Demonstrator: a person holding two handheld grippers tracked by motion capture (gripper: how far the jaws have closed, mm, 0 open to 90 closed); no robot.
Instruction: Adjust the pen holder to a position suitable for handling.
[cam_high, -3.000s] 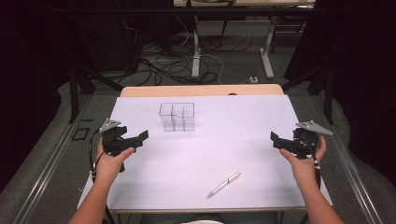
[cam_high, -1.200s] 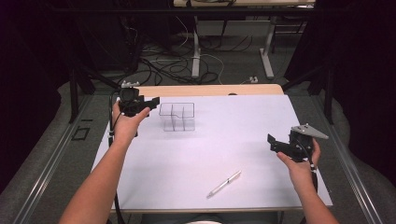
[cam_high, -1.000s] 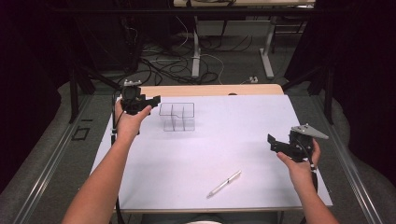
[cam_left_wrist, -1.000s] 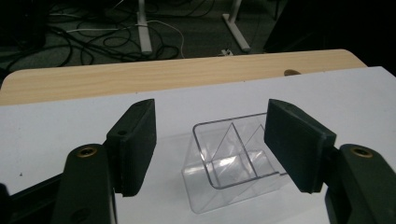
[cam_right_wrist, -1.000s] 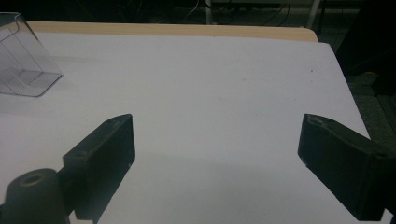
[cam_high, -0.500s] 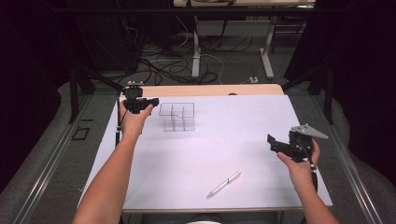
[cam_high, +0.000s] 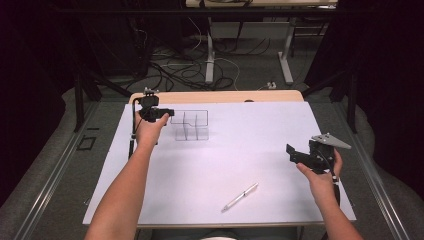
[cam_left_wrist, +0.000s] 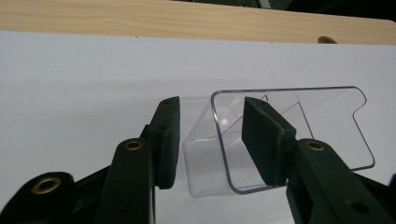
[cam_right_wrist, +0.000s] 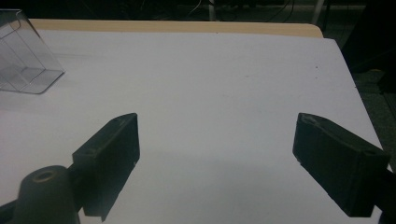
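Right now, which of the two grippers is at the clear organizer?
The left gripper, its open jaws straddling an end wall of the clear organizer. The right gripper is open too, far off over bare table.

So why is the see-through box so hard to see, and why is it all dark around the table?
High view: the clear box shows just thin edge lines on the bright white sheet, and the room around is dim. Left gripper view: close up, its rim catches light. Right gripper view: the jaws look dark and soft-edged.

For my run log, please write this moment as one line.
left tongs: open, straddling end wall of clear plastic organizer | right tongs: open, empty, above white sheet | pen: untouched, near front edge
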